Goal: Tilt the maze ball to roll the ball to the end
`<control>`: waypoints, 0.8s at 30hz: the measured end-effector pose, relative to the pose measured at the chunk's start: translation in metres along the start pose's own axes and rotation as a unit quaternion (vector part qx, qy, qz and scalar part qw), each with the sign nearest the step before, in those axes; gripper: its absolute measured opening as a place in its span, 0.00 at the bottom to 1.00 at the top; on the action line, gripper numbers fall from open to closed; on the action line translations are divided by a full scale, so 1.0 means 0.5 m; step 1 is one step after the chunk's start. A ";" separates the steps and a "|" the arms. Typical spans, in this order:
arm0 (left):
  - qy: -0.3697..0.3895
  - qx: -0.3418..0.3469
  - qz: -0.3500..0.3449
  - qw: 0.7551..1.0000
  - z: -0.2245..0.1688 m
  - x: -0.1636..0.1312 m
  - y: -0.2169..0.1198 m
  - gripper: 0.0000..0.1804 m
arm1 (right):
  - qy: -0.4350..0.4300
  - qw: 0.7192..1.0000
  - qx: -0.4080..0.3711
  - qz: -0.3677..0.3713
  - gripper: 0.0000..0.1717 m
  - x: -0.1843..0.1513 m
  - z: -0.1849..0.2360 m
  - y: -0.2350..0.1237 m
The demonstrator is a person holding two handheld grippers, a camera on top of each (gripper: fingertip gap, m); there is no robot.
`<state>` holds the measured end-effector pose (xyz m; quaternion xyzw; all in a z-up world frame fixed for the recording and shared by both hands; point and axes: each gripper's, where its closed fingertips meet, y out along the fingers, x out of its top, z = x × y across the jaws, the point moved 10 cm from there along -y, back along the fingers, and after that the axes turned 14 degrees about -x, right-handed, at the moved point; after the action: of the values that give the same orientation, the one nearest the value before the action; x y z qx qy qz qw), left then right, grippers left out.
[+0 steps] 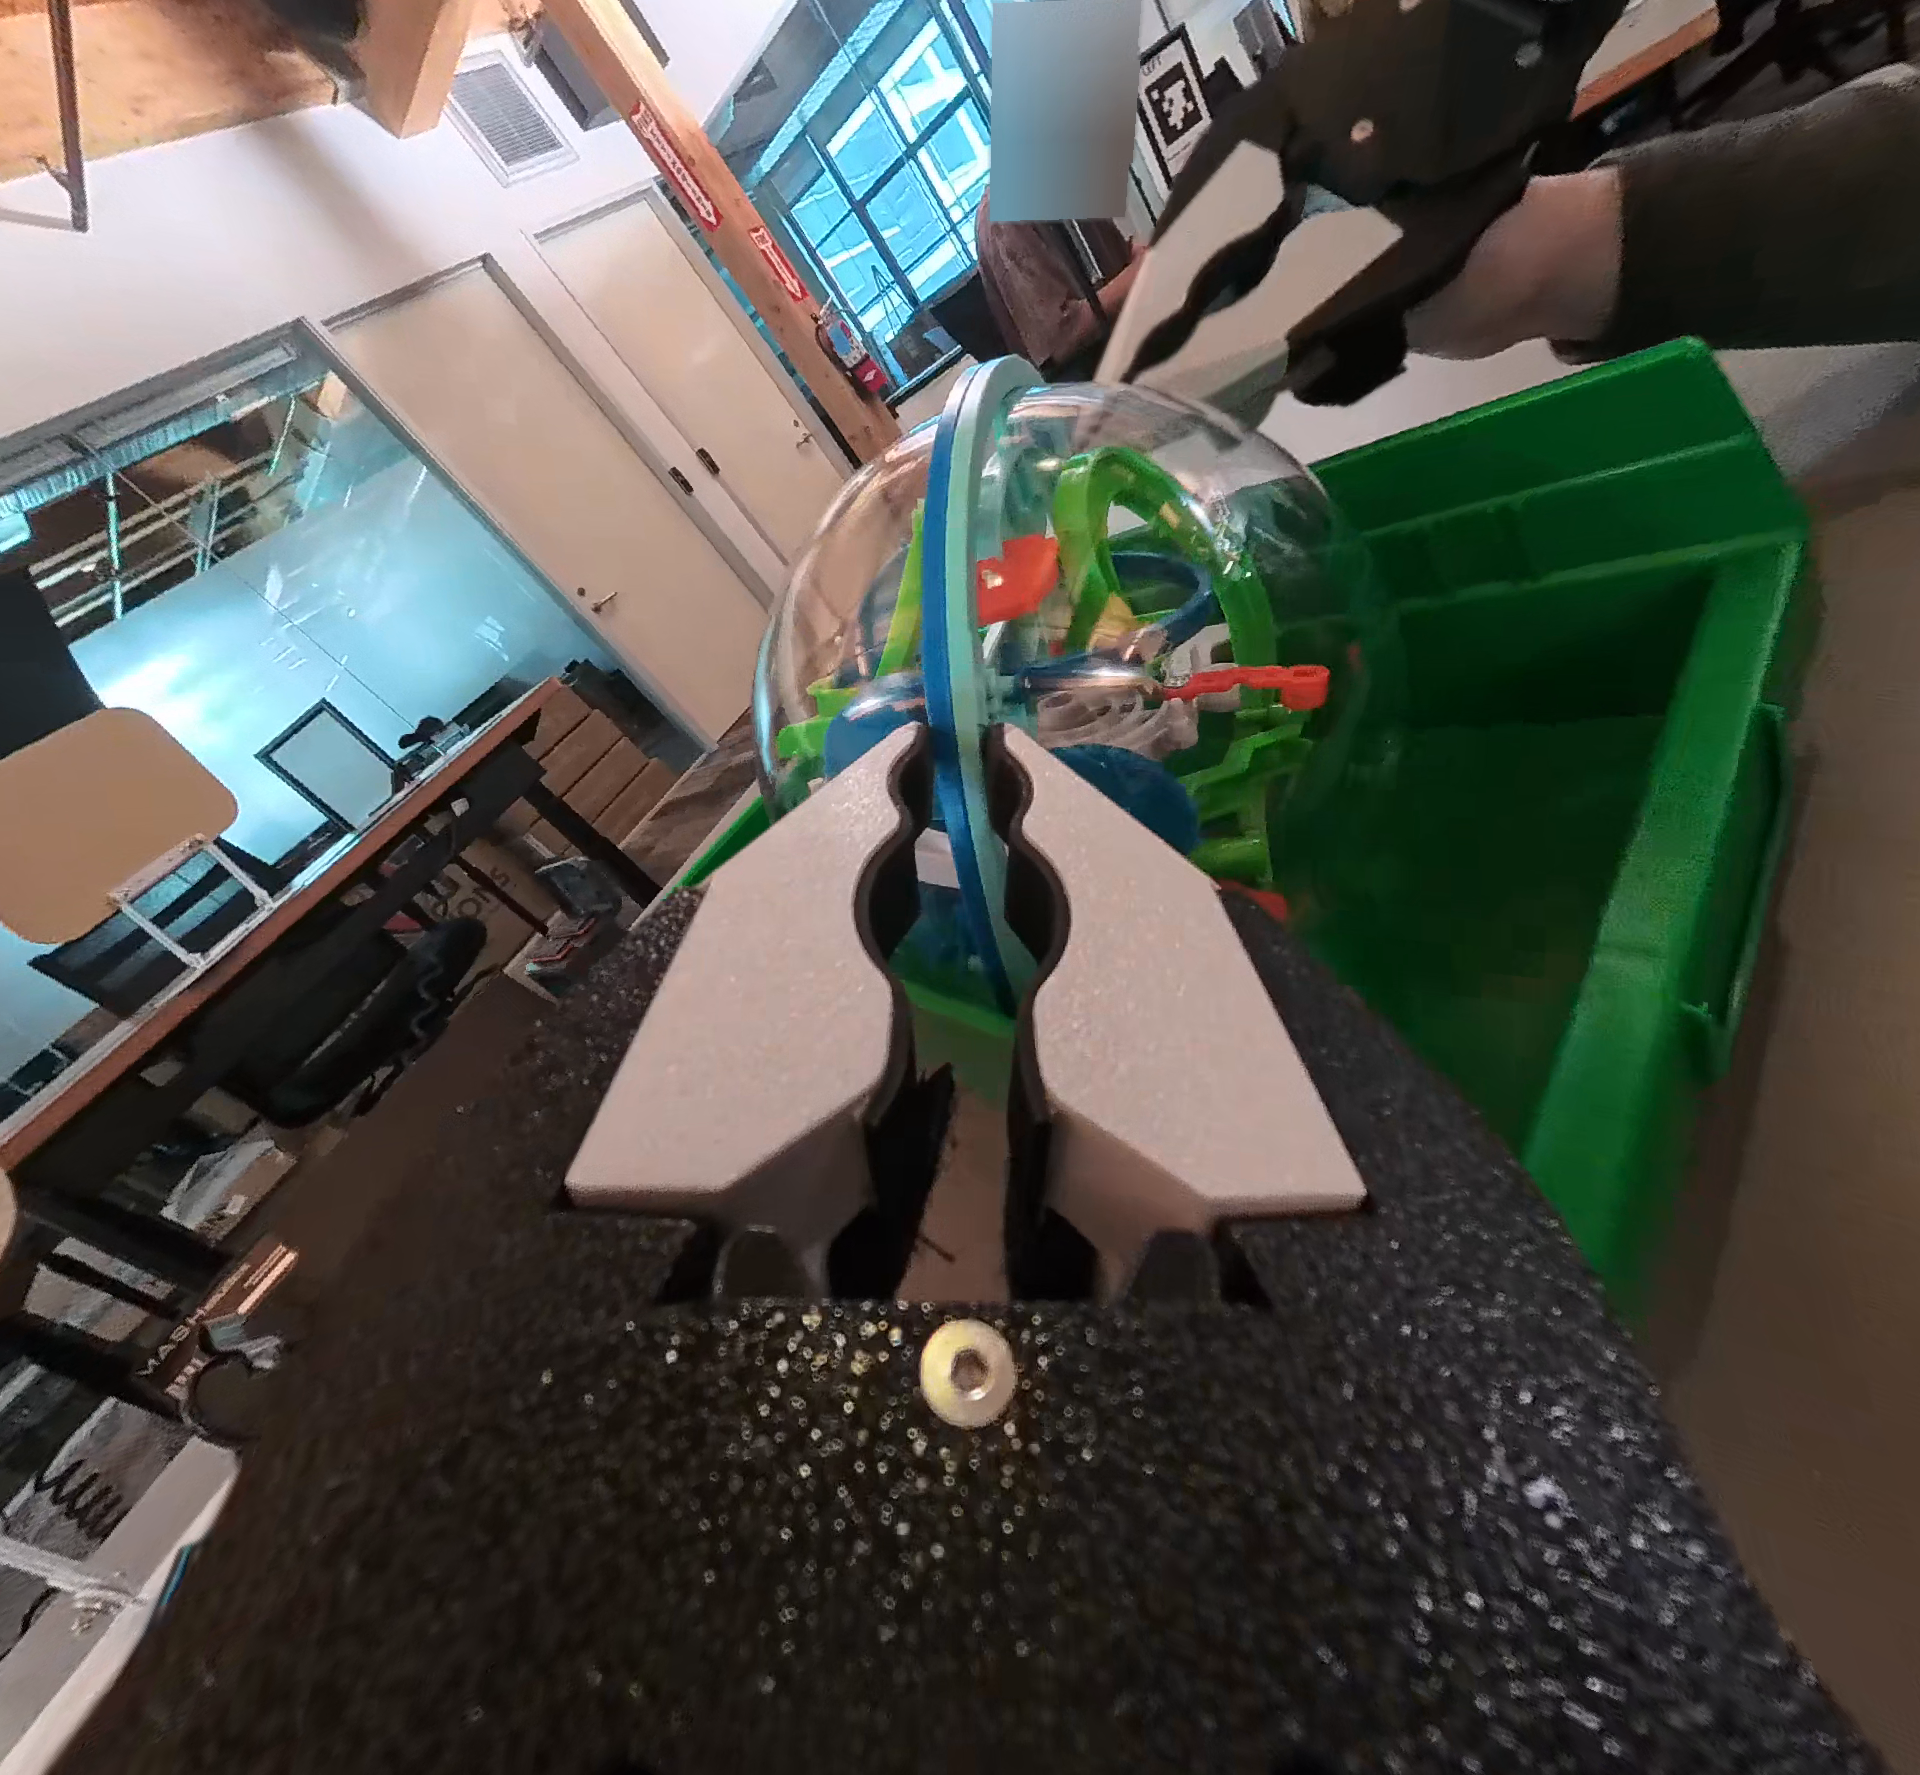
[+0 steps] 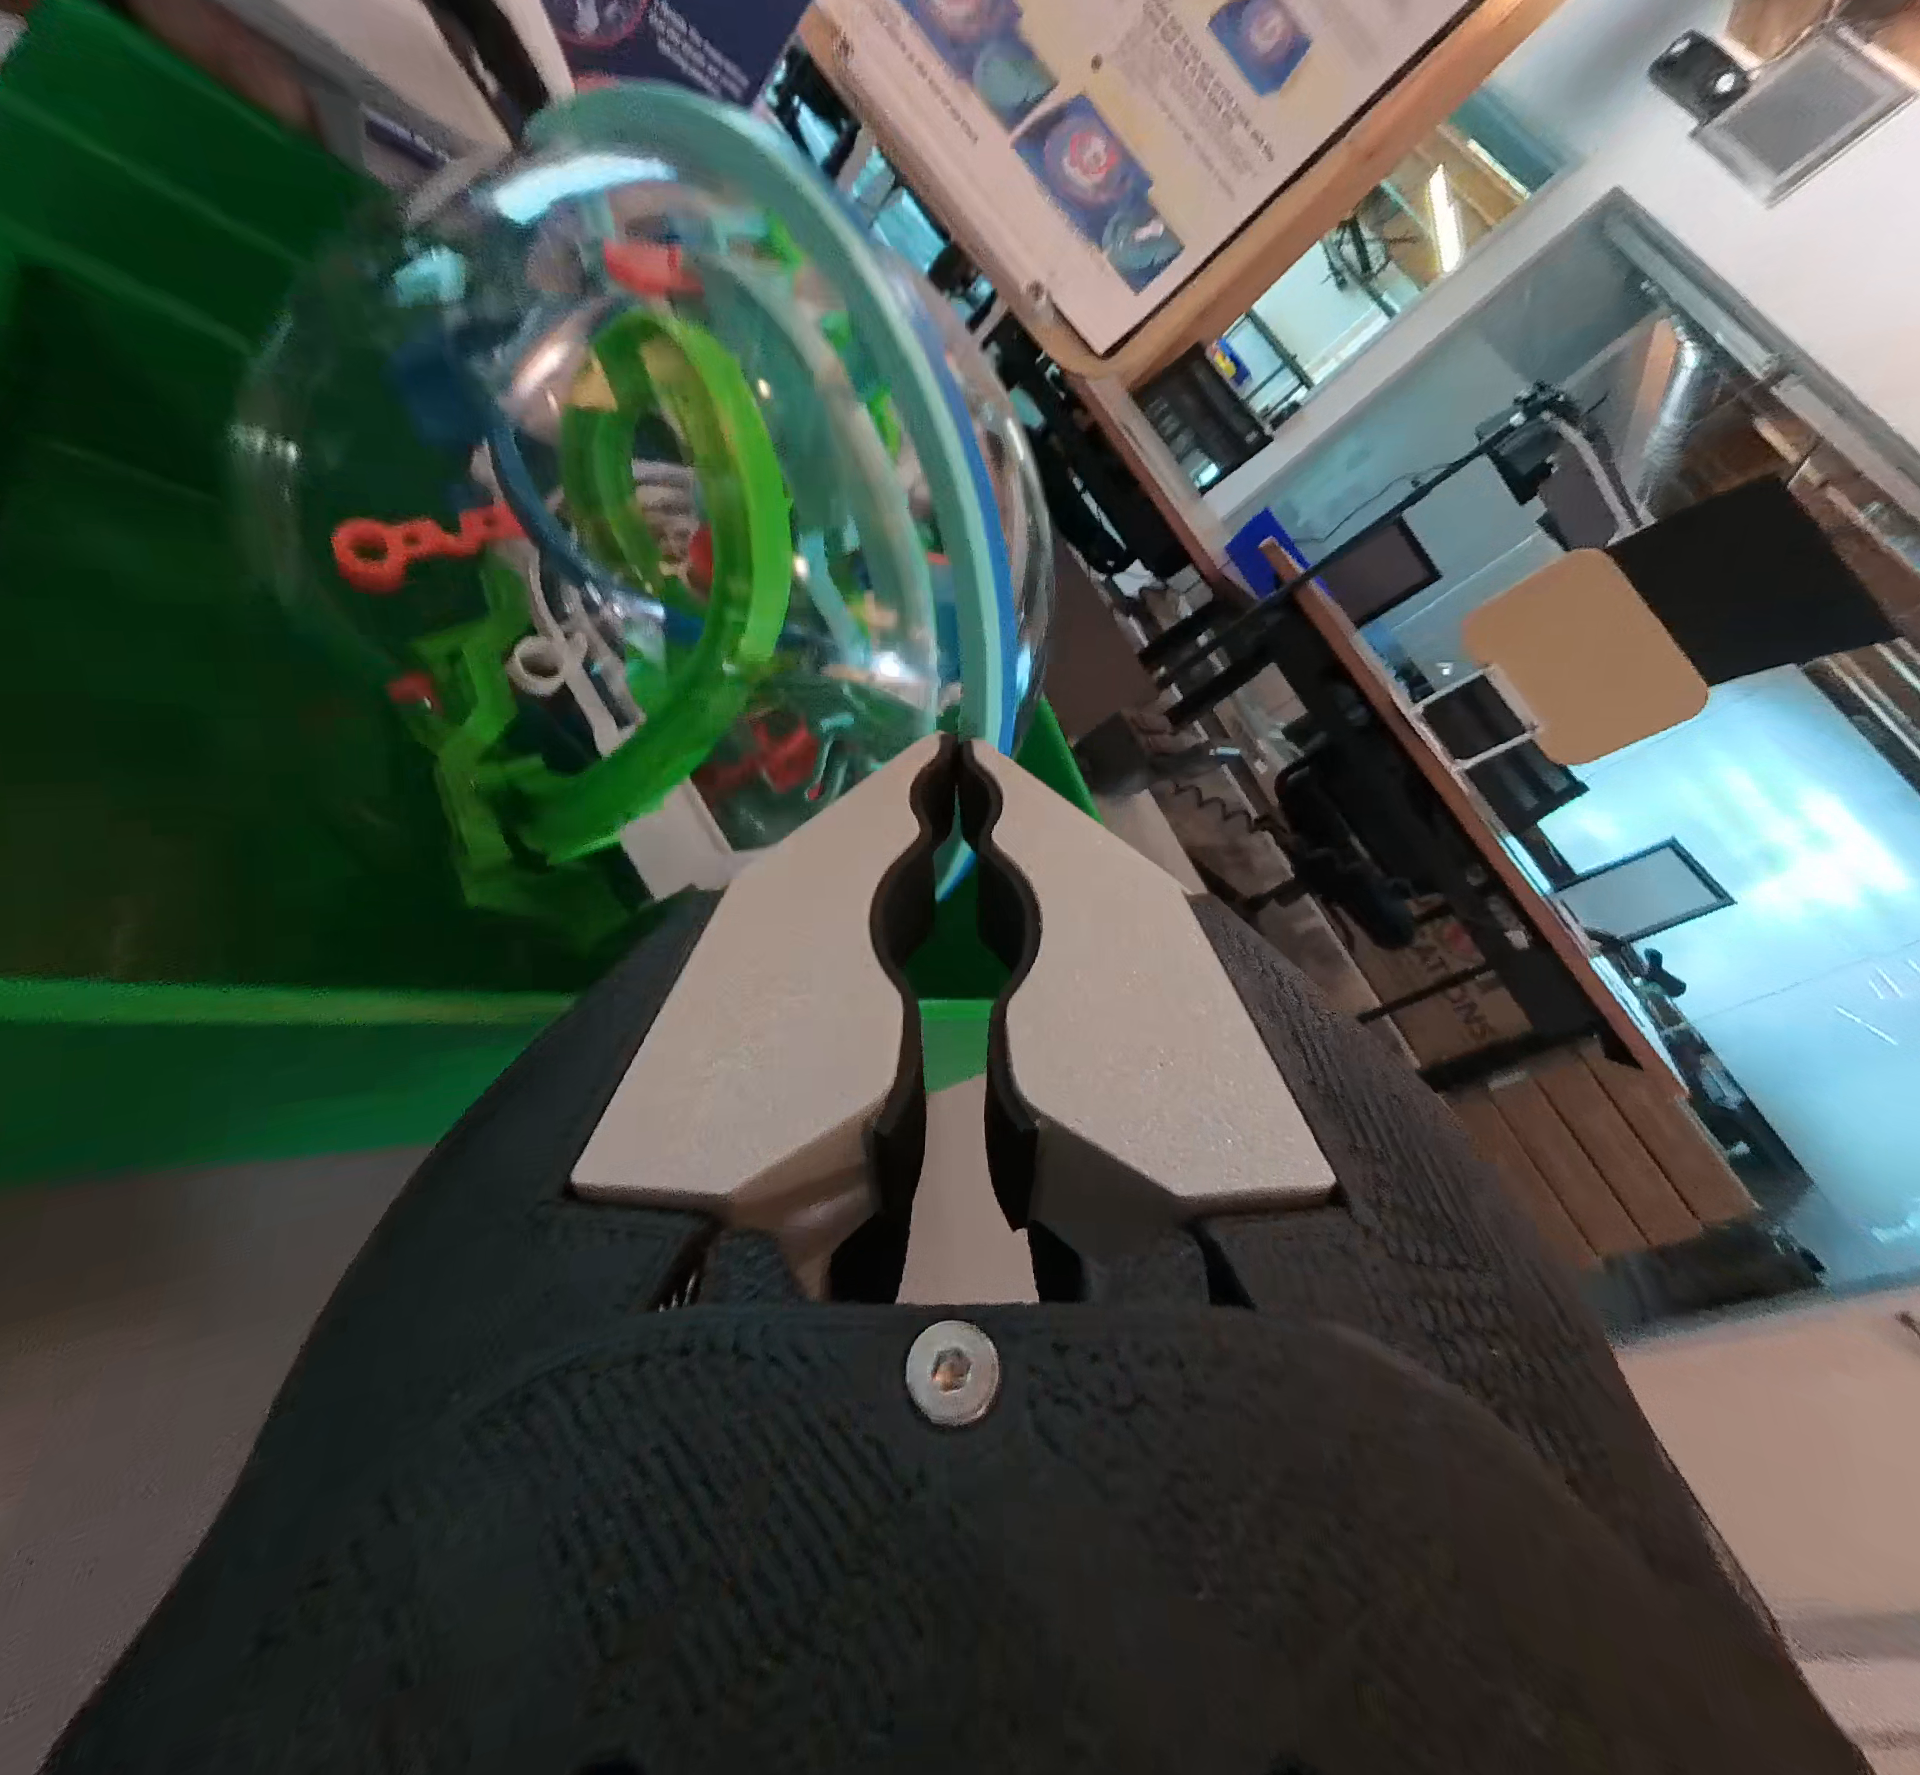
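Observation:
The maze ball point(image 1: 1091, 582) is a clear sphere with green, blue and red tracks inside and a blue and teal rim point(image 1: 948, 582) around its middle. It is held up over a green bin point(image 1: 1558, 738). My left gripper point(image 1: 961, 751) is shut on the rim, one pad on each side of it. My right gripper point(image 2: 958, 754) is shut, its fingertips meeting right at the rim point(image 2: 894, 343) of the ball point(image 2: 623, 478). The rim runs on behind the fingers. In the left wrist view the right gripper point(image 1: 1143, 375) sits at the top of the sphere. I cannot make out the small ball inside.
The green bin point(image 2: 156, 271) lies behind and below the ball on a pale table point(image 2: 156, 1362). A person's hand point(image 1: 1507, 281) holds the right gripper. A poster board point(image 2: 1143, 63) stands beside the ball. Desks and chairs point(image 1: 312, 894) fill the room behind. The grippers' ends are close to 15 cm from one another.

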<state>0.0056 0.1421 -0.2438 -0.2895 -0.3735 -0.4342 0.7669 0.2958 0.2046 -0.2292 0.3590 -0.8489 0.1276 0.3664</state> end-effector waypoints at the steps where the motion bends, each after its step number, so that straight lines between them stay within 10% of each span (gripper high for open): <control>1: 0.005 0.000 0.002 1.000 -0.002 0.002 0.002 0.04 | 0.002 1.000 -0.001 -0.007 0.00 0.006 -0.001 -0.003; 18: -0.074 0.021 0.091 0.993 0.019 0.064 0.060 0.04 | -0.062 0.989 -0.125 -0.049 0.00 -0.003 -0.009 -0.017; 24: -0.152 0.019 0.112 0.982 0.047 0.079 0.075 0.04 | -0.120 0.943 -0.291 -0.111 0.20 0.007 -0.031 -0.049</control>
<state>0.0446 0.1594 -0.2031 -0.3775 -0.4589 -0.2899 0.7503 0.3195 0.1930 -0.2170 0.3415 -0.8413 -0.2106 0.3622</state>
